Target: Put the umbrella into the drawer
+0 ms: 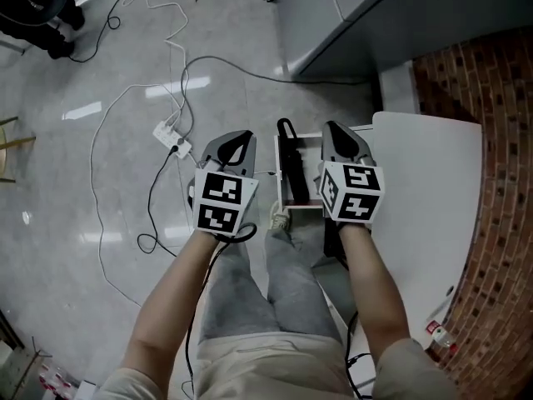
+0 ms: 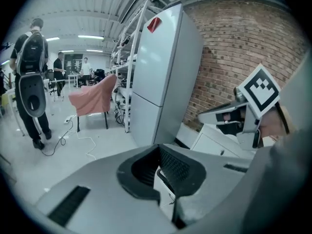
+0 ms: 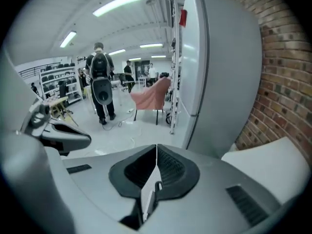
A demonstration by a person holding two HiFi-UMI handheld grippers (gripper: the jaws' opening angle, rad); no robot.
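Only the head view shows the black umbrella (image 1: 291, 165), lying in the open white drawer (image 1: 277, 186) at the side of the counter (image 1: 433, 182), beneath both grippers. The left gripper view shows the left gripper (image 2: 163, 179) clenched on nothing. The right gripper view shows the right gripper (image 3: 155, 177) likewise clenched and empty, with a refrigerator (image 3: 219, 72) and brick wall (image 3: 285, 82) beyond.

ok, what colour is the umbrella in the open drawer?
Black: the umbrella lies in the white drawer. It shows best in the head view.
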